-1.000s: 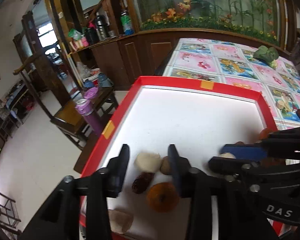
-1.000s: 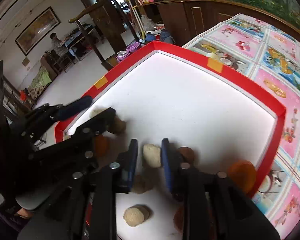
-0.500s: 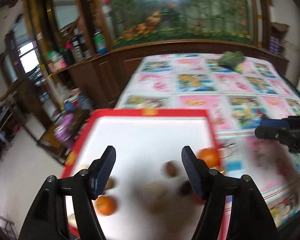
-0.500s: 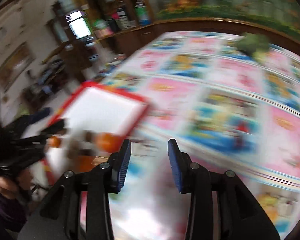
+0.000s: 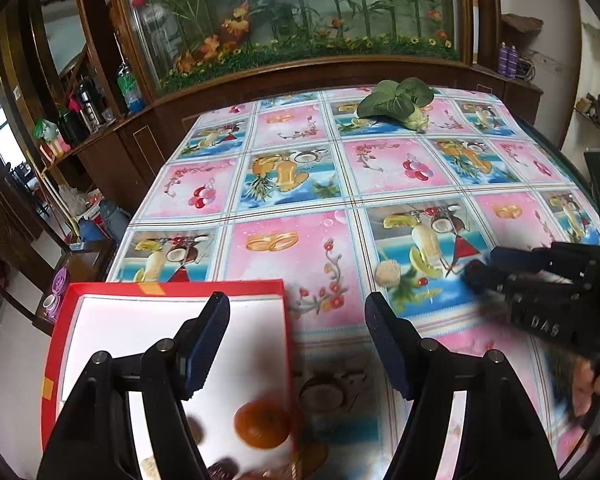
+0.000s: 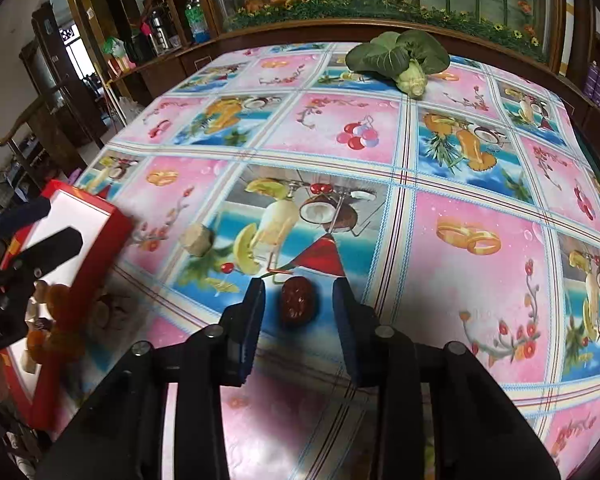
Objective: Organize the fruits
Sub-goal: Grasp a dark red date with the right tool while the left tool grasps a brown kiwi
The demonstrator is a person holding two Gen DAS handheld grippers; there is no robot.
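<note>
A red tray with a white floor sits at the table's left edge. It holds an orange fruit and several small brown and dark pieces. My left gripper hangs open over the tray's right rim, with nothing between its fingers. On the tablecloth a dark red date lies between the fingers of my open right gripper, with a gap on each side. A pale lump lies on the cloth between the tray and the date. The left wrist view shows the same pale lump.
A fruit-patterned plastic cloth covers the table. A green leafy vegetable lies at its far side. A wooden cabinet with a planted glass case stands behind the table. A person's hand holds the right gripper's body.
Both grippers have left the tray's inside and swung right over the tablecloth. The left fingers have spread wider. The right gripper, earlier around a pale lump in the tray, now straddles the date.
</note>
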